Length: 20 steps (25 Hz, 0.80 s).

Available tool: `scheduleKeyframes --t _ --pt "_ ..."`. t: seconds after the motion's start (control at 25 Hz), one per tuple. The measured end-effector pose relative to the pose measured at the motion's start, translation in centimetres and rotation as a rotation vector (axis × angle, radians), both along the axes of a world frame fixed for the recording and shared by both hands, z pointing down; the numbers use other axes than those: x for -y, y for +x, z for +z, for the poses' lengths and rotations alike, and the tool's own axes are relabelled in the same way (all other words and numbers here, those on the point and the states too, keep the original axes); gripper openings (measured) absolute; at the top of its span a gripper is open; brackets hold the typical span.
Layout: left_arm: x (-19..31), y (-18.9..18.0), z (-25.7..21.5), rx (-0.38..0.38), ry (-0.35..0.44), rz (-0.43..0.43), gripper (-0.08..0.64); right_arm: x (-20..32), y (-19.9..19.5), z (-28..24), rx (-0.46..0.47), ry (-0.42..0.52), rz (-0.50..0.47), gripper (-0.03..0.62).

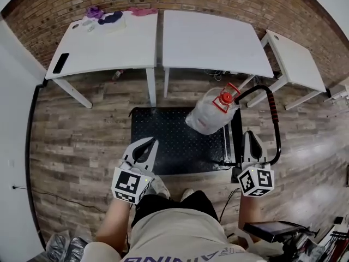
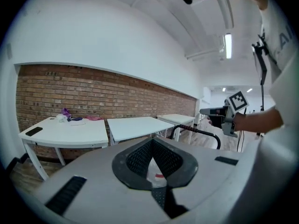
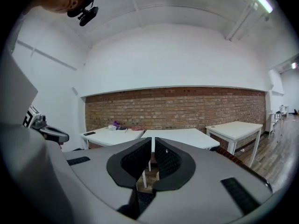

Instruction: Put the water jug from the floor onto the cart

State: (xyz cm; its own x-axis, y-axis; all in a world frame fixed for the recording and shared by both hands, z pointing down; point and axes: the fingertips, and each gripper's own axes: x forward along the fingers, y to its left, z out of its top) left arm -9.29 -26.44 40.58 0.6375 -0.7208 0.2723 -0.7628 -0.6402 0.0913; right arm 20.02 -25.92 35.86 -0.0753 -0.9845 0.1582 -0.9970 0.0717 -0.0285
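Observation:
The water jug (image 1: 209, 115), clear plastic with a red cap and red carry handle, rests on the right end of the cart's black deck (image 1: 166, 141), close to the cart's push handle (image 1: 274, 119). Both grippers are held up near my body, clear of the jug. My left gripper (image 1: 148, 142) is over the deck's near left corner, its tips touching and nothing held. My right gripper (image 1: 252, 138) is beside the push handle with its pads almost together and empty. In the left gripper view the closed jaws (image 2: 153, 140) frame a sliver of the jug (image 2: 156, 176).
Three white tables (image 1: 109, 42) (image 1: 212, 42) (image 1: 294, 59) line the brick wall behind the cart. A phone (image 1: 60, 63) and purple items (image 1: 103, 16) lie on the left table. My feet are at the deck's near edge. Dark equipment (image 1: 272, 231) sits at bottom right.

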Motion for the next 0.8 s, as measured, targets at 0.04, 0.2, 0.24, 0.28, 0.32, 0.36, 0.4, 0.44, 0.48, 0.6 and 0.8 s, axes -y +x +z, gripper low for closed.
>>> scheduleKeyframes --t 0.04,0.2,0.24,0.28,0.32,0.36,0.4,0.44,0.48,0.6,0.8 --pt "-0.4 -0.2 -0.4 -0.009 0.004 -0.007 0.0 -0.6 0.0 -0.2 0.008 0.0 0.006 0.021" --pt "-2.1 0.1 -1.7 -0.025 0.024 -0.013 0.0 -3.4 0.6 -0.7 0.019 0.0 0.018 0.005" --pt "-2.7 0.4 -2.0 -0.032 0.027 -0.014 0.0 -4.2 0.8 -0.7 0.019 0.001 0.018 0.005" --pt "-3.2 0.7 -2.3 -0.039 0.029 -0.014 0.0 -5.0 1.0 -0.8 0.019 0.003 0.016 0.005" --pt "-3.8 0.9 -2.6 -0.046 0.032 -0.014 0.0 -5.9 1.2 -0.8 0.019 0.005 0.014 0.005" --pt "-4.5 1.2 -2.9 -0.051 0.035 -0.015 0.0 -6.9 1.3 -0.8 0.017 0.005 0.011 0.005" --pt "-5.4 1.4 -3.2 -0.056 0.037 -0.016 0.0 -8.1 1.4 -0.7 0.016 0.004 0.007 0.005" --pt "-6.3 1.6 -3.4 -0.06 0.039 -0.019 0.0 -9.5 1.5 -0.6 0.016 0.003 0.002 0.005" --pt "-7.4 1.7 -3.7 -0.062 0.042 -0.023 0.0 -10.9 1.8 -0.6 0.016 0.004 -0.003 0.005" --pt "-10.7 2.7 -4.5 -0.055 0.047 -0.033 0.0 -15.0 2.8 -1.5 0.01 0.031 -0.017 0.005" --pt "-16.2 4.6 -5.3 -0.039 0.04 -0.005 0.0 -20.4 3.8 -2.9 -0.024 0.073 -0.027 0.003"
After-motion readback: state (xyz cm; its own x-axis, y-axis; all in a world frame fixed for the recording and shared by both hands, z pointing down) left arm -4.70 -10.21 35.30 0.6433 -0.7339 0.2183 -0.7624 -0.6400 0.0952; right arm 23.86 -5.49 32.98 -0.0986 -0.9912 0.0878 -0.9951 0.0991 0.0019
